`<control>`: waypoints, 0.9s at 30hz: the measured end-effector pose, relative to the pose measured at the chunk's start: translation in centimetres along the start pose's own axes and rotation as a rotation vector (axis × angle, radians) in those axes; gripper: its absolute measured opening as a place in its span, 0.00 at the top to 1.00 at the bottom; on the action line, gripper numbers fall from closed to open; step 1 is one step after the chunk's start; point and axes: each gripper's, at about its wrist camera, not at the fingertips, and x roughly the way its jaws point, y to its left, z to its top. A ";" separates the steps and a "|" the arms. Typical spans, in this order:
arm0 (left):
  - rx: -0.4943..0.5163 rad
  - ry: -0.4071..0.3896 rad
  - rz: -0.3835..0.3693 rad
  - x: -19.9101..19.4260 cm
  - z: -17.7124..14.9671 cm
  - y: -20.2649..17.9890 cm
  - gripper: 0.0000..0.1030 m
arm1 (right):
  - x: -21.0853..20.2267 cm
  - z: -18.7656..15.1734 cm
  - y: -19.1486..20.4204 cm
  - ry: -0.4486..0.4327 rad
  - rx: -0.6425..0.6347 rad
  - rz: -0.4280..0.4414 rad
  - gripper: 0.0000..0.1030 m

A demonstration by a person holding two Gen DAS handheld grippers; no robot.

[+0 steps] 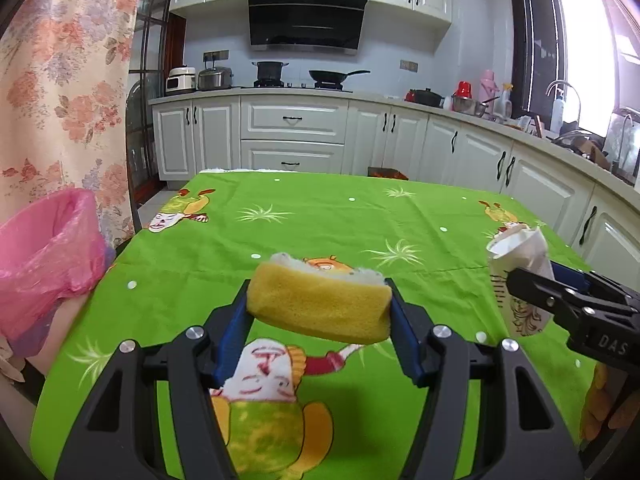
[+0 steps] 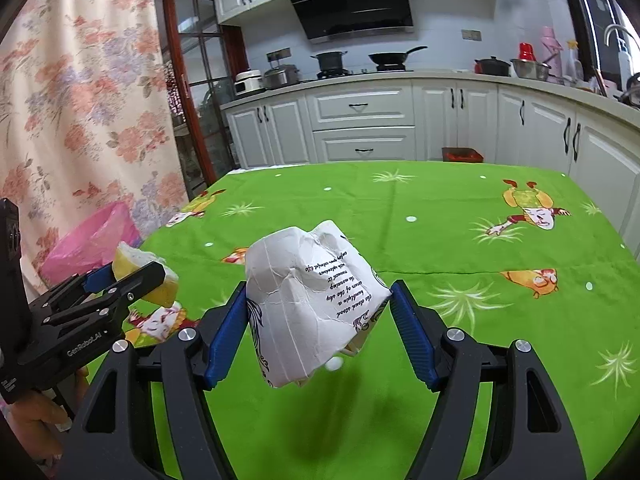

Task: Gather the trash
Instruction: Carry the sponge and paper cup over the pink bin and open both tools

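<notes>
Above the green cartoon-printed tablecloth (image 1: 320, 208), the left gripper (image 1: 320, 308) pinches a soft yellow sponge block (image 1: 320, 304) by its ends — the right gripper (image 2: 318, 312) clamps a crumpled white paper cup (image 2: 312, 300), both light, squashy.

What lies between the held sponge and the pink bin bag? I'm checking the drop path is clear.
Only bare green tablecloth and its edge lie between the yellow sponge in the left gripper and the pink bin bag, seen in the left wrist view.
</notes>
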 end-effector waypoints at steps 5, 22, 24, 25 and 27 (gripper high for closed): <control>0.000 -0.017 0.002 -2.1 -0.9 1.1 0.41 | -0.7 -0.2 1.9 -0.002 -0.035 0.021 0.35; 0.005 -0.101 0.107 -8.6 -2.9 6.9 0.41 | -1.0 -0.4 9.7 0.010 -0.137 0.150 0.35; 0.011 -0.113 0.121 -9.5 -2.8 7.5 0.41 | -0.9 -0.4 11.0 0.009 -0.157 0.176 0.35; 0.012 -0.116 0.125 -9.8 -2.8 7.8 0.41 | -0.9 -0.3 11.4 0.009 -0.161 0.187 0.35; 0.009 -0.123 0.135 -10.6 -2.7 8.6 0.41 | -0.6 0.0 12.3 0.010 -0.166 0.213 0.35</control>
